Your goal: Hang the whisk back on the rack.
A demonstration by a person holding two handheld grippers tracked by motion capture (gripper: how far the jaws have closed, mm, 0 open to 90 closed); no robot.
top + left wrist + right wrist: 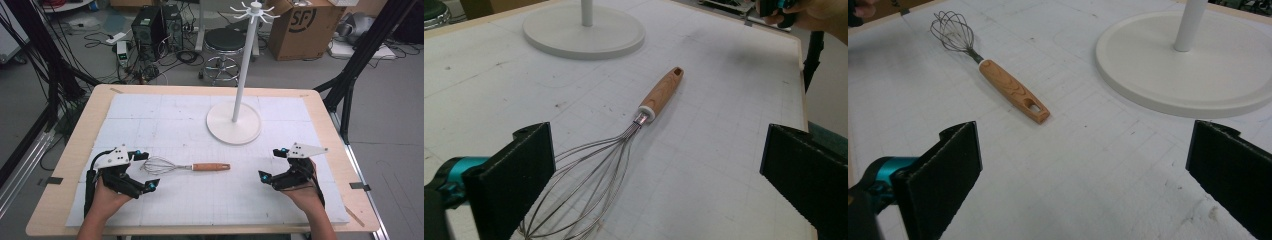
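A wire whisk with a wooden handle [211,167] [663,93] [1013,90] lies flat on the white mat, its wire head [159,165] pointing left. My left gripper [145,170] [654,185] is open at the whisk's wire end, and the wires lie between its jaws without being pressed. My right gripper [272,164] [1083,180] stands open at the right of the mat, a little way off the handle's end, with nothing between its jaws. A white stand [240,75] with hook arms at its top rises from a round base [233,127] [584,35] [1188,80] behind the whisk.
The white gridded mat [165,117] covers most of a wooden table [80,145]. Behind the table are a black stool [223,42], a cardboard box [305,27], computer cases and loose cables on the floor. Black frame legs stand at both sides.
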